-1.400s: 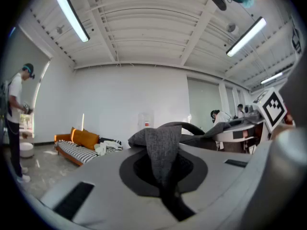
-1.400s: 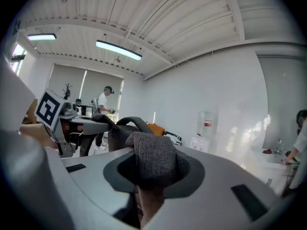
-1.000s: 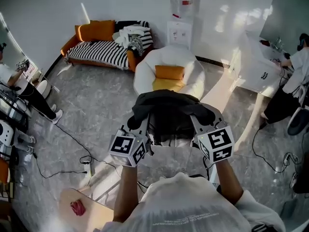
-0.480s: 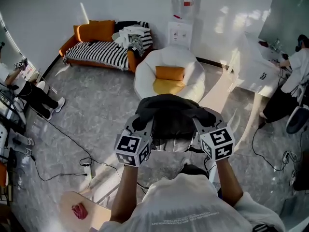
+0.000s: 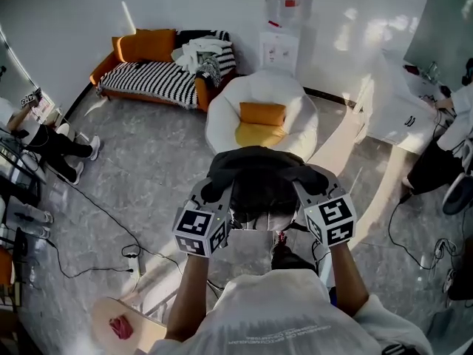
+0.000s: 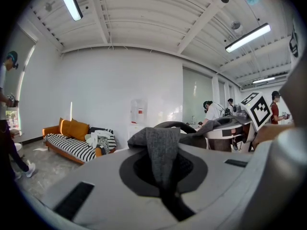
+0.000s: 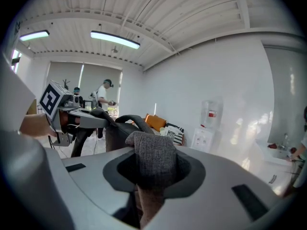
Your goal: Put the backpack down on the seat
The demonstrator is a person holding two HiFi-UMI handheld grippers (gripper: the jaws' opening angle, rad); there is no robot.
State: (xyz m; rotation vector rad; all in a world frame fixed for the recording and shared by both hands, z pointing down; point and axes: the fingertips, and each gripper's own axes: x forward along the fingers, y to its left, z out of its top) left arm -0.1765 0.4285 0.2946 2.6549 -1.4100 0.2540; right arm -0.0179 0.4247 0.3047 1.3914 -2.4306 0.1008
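Observation:
A black backpack hangs in the air between my two grippers, in front of my chest in the head view. My left gripper is shut on a grey fabric shoulder strap, which folds over the closed jaws. On the other side, my right gripper is shut on the second grey strap, bunched thick between its jaws. The backpack's top handle arches between them. The seat, a white round beanbag chair with an orange cushion, stands on the floor just beyond the backpack.
An orange sofa with a striped cover and clothes stands at the back left, a water dispenser behind the chair. Cables and a power strip lie on the floor at left. Seated people are at both sides; a white table at right.
Both grippers and the backpack have sunk a little and drifted towards the bottom of the head view. Both grips on the straps are unchanged.

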